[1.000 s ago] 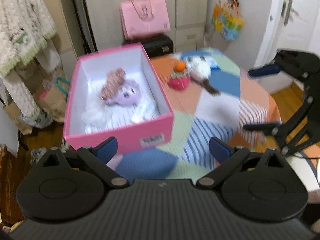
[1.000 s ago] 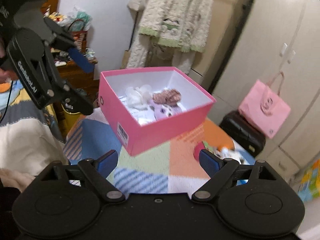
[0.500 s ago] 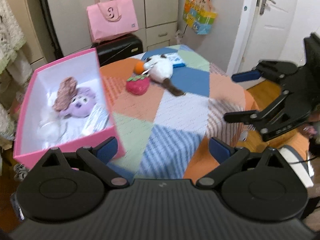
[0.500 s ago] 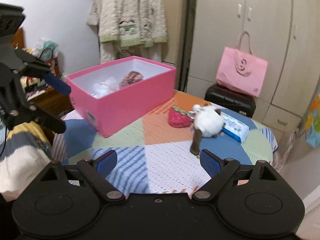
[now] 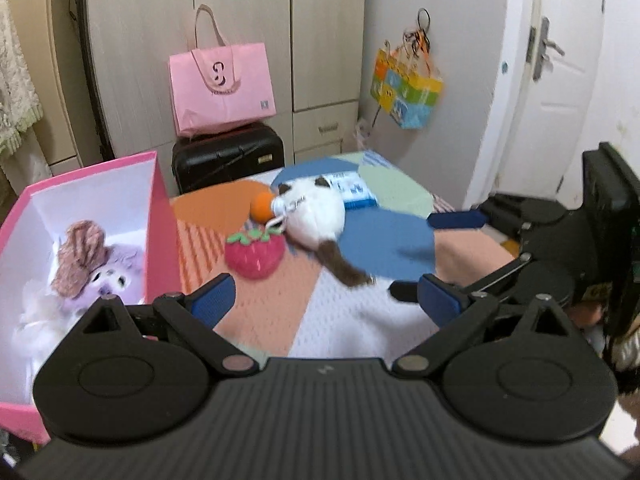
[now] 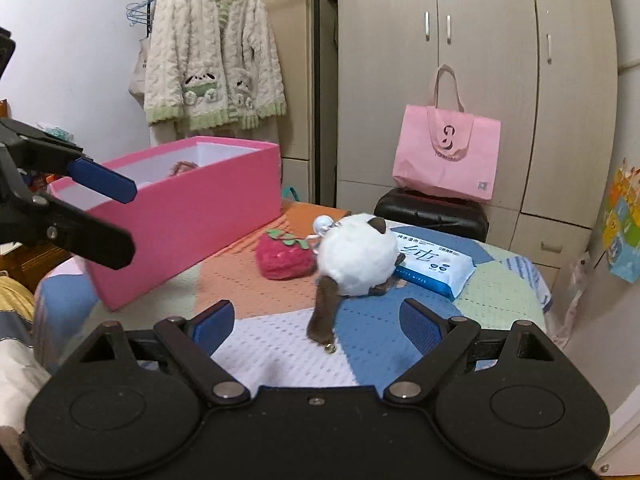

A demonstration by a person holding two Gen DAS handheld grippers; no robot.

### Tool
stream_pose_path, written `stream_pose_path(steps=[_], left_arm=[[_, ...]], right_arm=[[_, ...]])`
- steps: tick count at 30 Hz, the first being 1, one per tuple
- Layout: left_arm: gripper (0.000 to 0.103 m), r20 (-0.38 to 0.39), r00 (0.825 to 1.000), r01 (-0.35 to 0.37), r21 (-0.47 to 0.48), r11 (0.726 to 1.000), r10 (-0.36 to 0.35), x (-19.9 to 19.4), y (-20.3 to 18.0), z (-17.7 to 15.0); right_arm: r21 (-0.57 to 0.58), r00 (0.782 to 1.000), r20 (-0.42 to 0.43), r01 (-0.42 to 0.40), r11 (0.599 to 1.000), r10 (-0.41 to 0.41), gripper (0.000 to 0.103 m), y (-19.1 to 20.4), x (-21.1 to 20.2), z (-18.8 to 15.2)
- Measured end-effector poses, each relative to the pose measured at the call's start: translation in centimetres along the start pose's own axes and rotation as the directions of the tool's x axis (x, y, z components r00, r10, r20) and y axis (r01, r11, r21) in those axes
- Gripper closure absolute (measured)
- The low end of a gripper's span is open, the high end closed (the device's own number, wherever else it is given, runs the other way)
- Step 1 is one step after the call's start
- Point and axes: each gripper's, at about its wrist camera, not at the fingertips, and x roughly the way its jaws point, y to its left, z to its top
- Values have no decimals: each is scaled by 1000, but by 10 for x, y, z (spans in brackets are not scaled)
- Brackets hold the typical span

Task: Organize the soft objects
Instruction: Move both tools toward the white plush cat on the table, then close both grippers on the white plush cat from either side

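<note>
A pink cardboard box (image 5: 162, 224) with white inside walls stands open at the left of the table, and in it lie a fuzzy purple plush (image 5: 114, 270), a brown knitted piece (image 5: 82, 254) draped over it, and something white and fluffy (image 5: 34, 306). Just beside the box, on the patchwork cloth (image 6: 280, 344), sit a red plush strawberry (image 6: 283, 257) with green felt leaves and a round white plush cat (image 6: 358, 259) with brown ears and a brown tail — the two touch. An orange ball (image 5: 261, 206) lies against the cat's head, and a blue pack of wipes (image 6: 434, 262) lies behind the cat.

The left gripper (image 5: 326, 300) has its jaws wide apart with nothing between them. The right gripper (image 6: 318, 320) is likewise spread wide and empty, the cat's tail tip just ahead of it.

Behind stand pale wardrobes (image 6: 480, 60), a pink paper bag (image 6: 446, 152) on a black suitcase (image 5: 228, 156), a fluffy cream cardigan (image 6: 212, 56) on a hanger, and a white door (image 5: 556, 80).
</note>
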Motion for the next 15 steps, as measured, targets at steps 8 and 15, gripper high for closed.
stream_pose_path(steps=[8, 15], left_arm=[[6, 64, 998, -20, -40, 999, 22, 56, -5, 15], [8, 15, 999, -35, -96, 995, 37, 111, 11, 30]], right_arm=[[-15, 999, -39, 22, 1000, -23, 11, -9, 55, 12], [60, 994, -105, 24, 998, -17, 11, -26, 92, 23]])
